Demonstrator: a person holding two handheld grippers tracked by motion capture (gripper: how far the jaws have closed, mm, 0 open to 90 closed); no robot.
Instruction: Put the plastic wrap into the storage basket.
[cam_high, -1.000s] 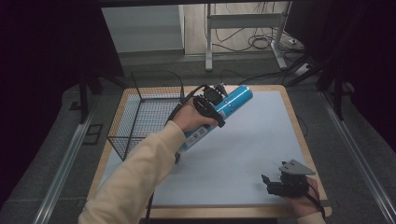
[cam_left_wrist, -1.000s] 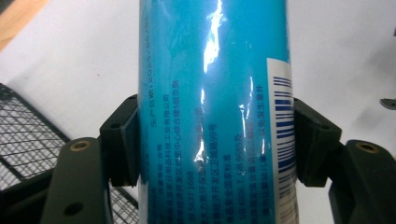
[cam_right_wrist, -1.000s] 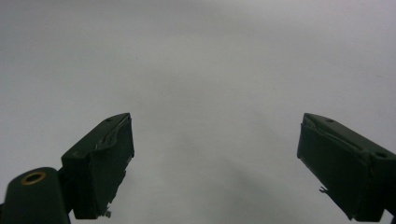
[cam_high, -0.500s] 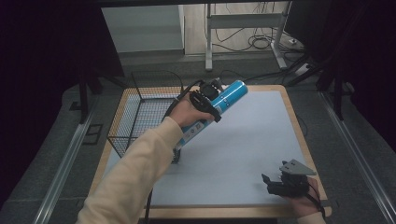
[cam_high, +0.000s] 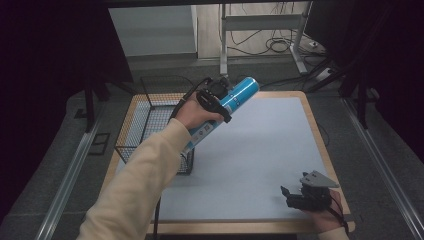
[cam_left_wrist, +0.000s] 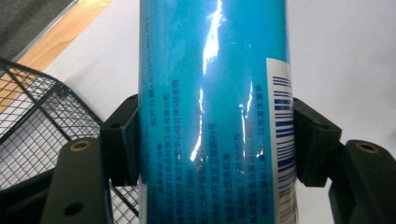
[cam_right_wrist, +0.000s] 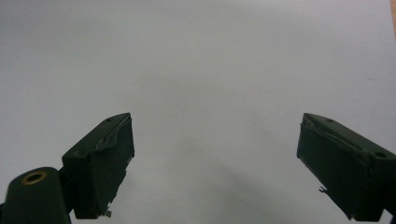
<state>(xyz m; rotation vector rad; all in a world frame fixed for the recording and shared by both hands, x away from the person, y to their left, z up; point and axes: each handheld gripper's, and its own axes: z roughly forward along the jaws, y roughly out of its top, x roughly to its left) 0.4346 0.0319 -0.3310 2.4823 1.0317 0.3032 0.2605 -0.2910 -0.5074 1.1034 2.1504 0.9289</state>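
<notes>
From above, the pale mat (cam_high: 260, 150) lies bare while the left gripper (cam_high: 216, 98) carries a blue can (cam_high: 241, 92) beside the wire basket (cam_high: 150, 125); closer, its jaws clamp the can, probably basket-bound, needing lowering, while the right gripper (cam_right_wrist: 215, 158) gapes wide, idle.

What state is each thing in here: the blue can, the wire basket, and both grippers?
Tall blue cylindrical can: lifted off the table, tilted, clamped across its body.
Black wire mesh basket: upright at the table's left edge; nothing visible inside it.
Left gripper: shut on the can, held beside the basket's right rim.
Right gripper: open, holding nothing, low over the pale mat.
</notes>
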